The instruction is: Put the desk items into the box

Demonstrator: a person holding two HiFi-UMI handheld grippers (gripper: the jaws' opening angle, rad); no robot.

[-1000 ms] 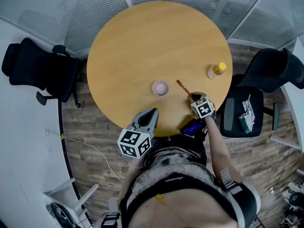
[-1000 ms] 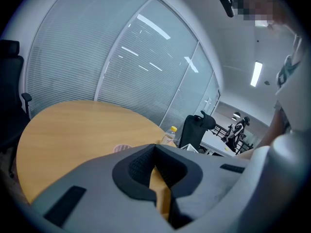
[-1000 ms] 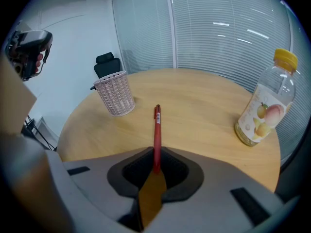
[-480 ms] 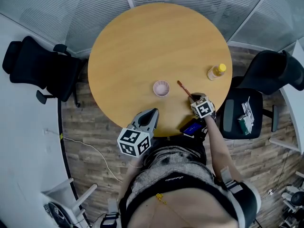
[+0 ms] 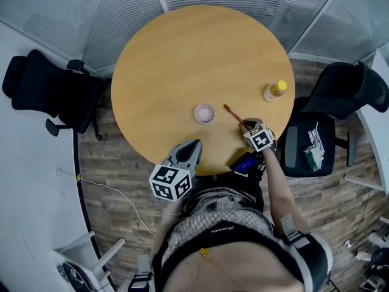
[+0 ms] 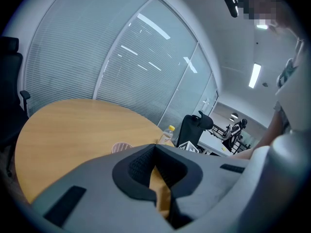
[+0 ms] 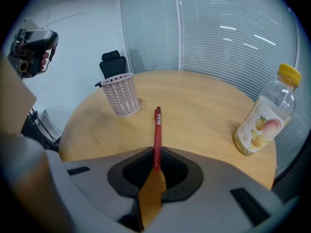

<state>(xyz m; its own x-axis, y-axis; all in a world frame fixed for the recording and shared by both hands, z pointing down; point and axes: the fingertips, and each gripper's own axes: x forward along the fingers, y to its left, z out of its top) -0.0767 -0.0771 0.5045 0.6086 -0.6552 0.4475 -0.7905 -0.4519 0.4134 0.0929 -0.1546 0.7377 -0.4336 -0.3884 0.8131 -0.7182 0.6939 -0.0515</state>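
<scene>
The pick-up looks in hand — the right gripper (image 7: 155, 166) is pinched on the near end of the red pen (image 7: 157, 130), which points toward the pink mesh cup (image 7: 121, 94), while the left gripper (image 6: 154, 154) hangs closed and empty — so next comes lifting the pen over the cup's mouth.

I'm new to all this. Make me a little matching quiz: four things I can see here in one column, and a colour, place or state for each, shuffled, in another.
1. red pen
2. mesh cup
3. bottle
4. left gripper

A. yellow cap
B. jaws together, nothing between them
C. pinched by the right gripper
D. pink, upright on the table

Pairs: 1-C, 2-D, 3-A, 4-B.
</scene>
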